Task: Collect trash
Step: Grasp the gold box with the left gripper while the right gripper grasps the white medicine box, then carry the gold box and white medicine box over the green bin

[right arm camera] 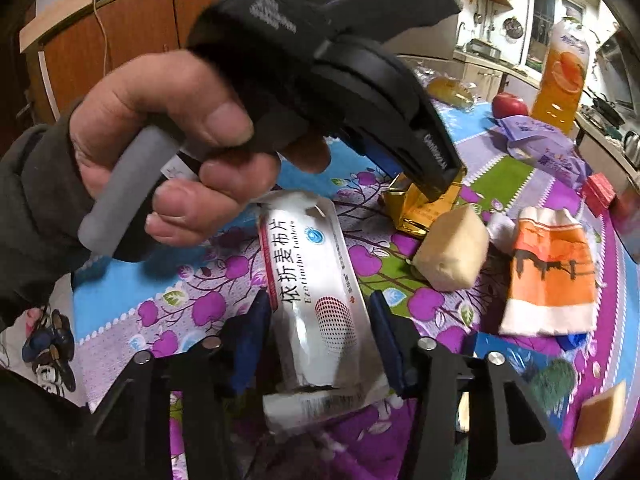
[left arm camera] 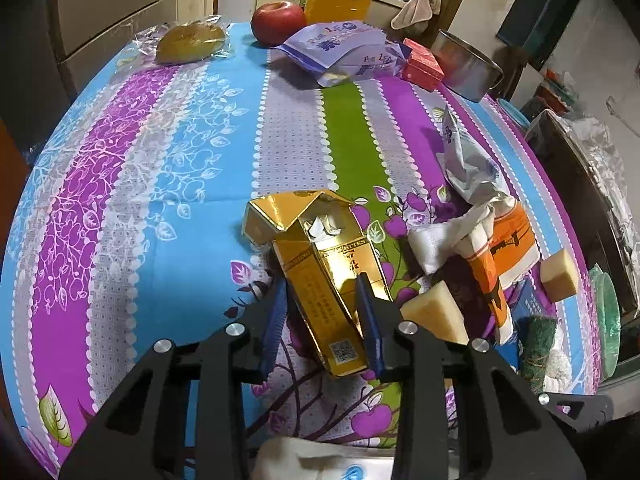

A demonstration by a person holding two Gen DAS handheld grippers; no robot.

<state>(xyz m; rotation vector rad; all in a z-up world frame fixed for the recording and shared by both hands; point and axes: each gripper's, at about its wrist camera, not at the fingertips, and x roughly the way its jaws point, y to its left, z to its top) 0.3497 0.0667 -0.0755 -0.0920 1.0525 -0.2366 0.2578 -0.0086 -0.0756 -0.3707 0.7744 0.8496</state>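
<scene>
Left gripper, jaws narrowed onto a gold carton near the table's near edge; the pads appear to press its sides, and the flimsy, open-topped carton may crush or twist free. Right gripper, jaws half-wide, straddles a white tablet box without clear pad contact; closing off-centre could push it off the edge. Tissue lies beside.
</scene>
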